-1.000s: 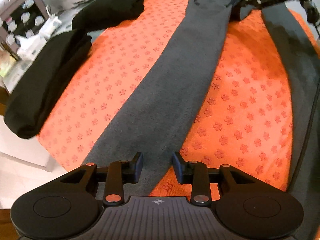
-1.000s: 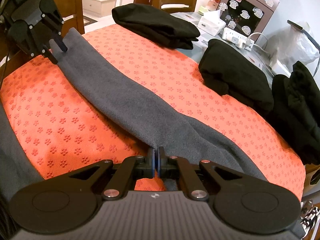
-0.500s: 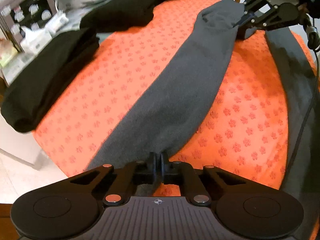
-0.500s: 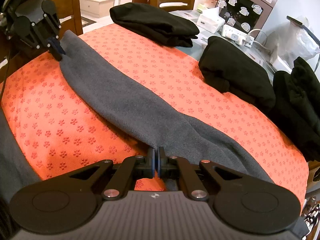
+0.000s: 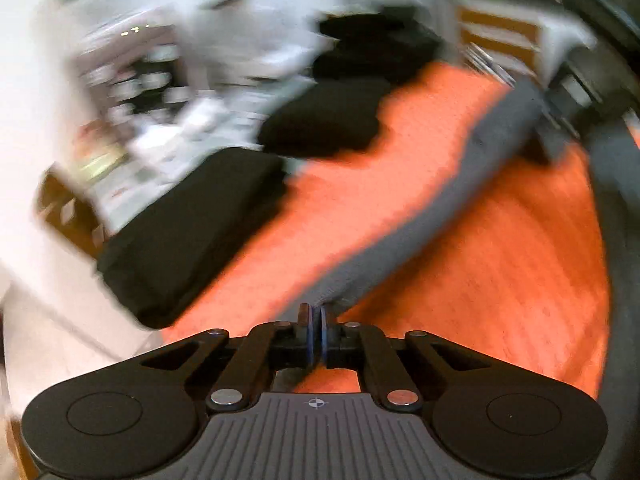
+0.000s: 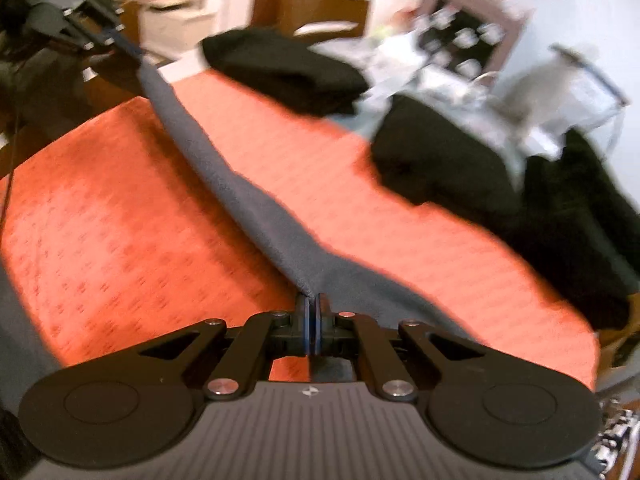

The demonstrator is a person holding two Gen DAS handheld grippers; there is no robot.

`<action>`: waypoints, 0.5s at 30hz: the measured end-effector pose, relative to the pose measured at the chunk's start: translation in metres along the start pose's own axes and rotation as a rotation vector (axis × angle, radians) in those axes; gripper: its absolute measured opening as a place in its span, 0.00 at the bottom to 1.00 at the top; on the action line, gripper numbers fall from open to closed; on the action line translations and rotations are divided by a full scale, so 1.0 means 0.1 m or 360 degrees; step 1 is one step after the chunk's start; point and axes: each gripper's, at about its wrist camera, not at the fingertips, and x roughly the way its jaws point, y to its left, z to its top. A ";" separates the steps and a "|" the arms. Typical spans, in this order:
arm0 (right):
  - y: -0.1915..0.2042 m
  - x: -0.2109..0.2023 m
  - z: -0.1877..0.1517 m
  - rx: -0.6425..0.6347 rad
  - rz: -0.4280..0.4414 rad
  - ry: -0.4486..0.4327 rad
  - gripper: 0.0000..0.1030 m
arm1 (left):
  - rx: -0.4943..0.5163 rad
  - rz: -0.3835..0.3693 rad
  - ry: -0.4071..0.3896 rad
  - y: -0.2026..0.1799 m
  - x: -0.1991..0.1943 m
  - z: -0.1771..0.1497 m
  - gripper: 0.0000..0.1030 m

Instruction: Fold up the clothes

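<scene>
Grey garment (image 6: 256,208): soft, matte fleece-like fabric, drawn into a long narrow band that runs raised across the orange mat (image 6: 120,220), a flat covering embossed with small repeating flower shapes. Left gripper (image 5: 316,316) and right gripper (image 6: 311,304): black plastic fingers with blue pads, each pair clenched on one end of the band, the left pair having just closed on it. Folded black garments (image 6: 440,160): thick, rounded stacks along the mat's far edge, apparently three or four, blurred.
</scene>
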 end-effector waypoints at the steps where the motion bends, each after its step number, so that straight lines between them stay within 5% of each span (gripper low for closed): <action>1: 0.00 -0.01 0.01 -0.0018 0.0050 0.0026 0.03 | 0.0074 -0.0089 0.0050 -0.08 0.00 -0.01 0.06; 3: 0.00 -0.03 0.01 -0.0055 0.0200 0.0091 0.03 | 0.0143 -0.0180 0.0116 -0.17 -0.01 -0.05 0.06; 5: 0.02 -0.09 -0.01 -0.0110 0.0246 0.0112 0.03 | 0.0122 -0.0080 0.0097 -0.15 -0.03 -0.06 0.06; 8: -0.03 -0.14 0.03 -0.0068 0.0090 0.0033 0.03 | 0.0030 0.0157 -0.0004 -0.03 -0.08 0.02 0.06; 10: -0.06 -0.17 0.07 -0.0054 -0.0016 -0.0031 0.03 | -0.0005 0.0208 -0.0054 0.01 -0.13 0.12 0.06; 12: -0.07 -0.20 0.13 -0.0068 -0.0020 -0.0033 0.03 | 0.0055 0.0126 -0.0006 -0.03 -0.16 0.14 0.06; 15: -0.07 -0.22 0.12 -0.0116 0.0166 0.0073 0.03 | 0.0158 -0.0040 0.0108 -0.15 -0.17 0.08 0.06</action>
